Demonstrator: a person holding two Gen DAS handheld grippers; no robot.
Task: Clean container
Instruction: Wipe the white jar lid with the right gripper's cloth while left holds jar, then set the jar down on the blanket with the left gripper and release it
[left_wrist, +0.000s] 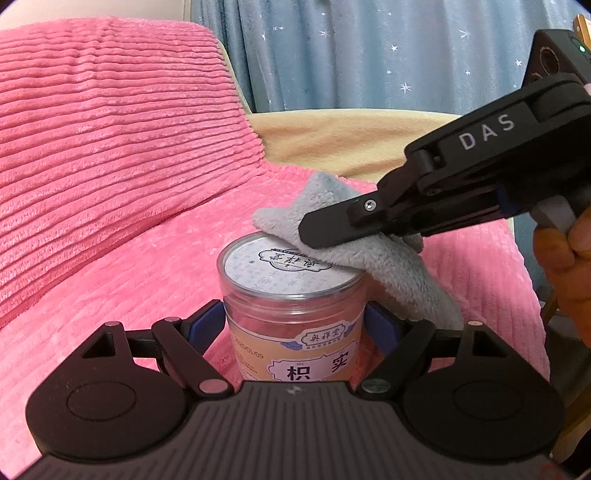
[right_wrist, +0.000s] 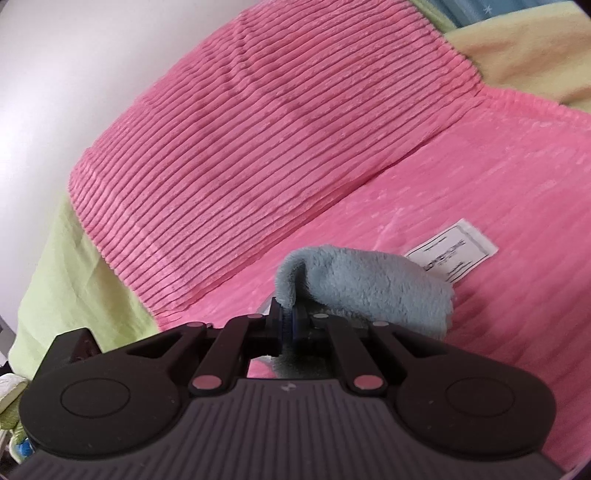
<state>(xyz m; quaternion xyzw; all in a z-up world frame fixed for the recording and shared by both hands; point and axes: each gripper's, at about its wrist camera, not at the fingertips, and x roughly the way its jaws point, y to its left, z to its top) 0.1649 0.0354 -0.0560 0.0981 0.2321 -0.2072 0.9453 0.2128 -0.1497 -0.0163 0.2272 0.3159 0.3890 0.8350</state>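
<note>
A clear plastic jar (left_wrist: 295, 317) with a white printed lid and an orange label stands upright on the pink bedding. My left gripper (left_wrist: 295, 325) is shut on the jar, its blue pads pressed to both sides. My right gripper (left_wrist: 306, 234) comes in from the right, shut on a grey fluffy cloth (left_wrist: 369, 254). The cloth lies against the far right part of the lid and drapes down the jar's right side. In the right wrist view the right gripper (right_wrist: 289, 319) pinches a fold of the cloth (right_wrist: 369, 288); the jar is hidden beneath it.
A ribbed pink cushion (left_wrist: 103, 147) rises at the left and back. Beige fabric (left_wrist: 332, 140) and a blue star-printed curtain (left_wrist: 369, 51) lie behind. A white care tag (right_wrist: 454, 251) is on the pink cover. A person's hand (left_wrist: 561, 258) holds the right gripper's handle.
</note>
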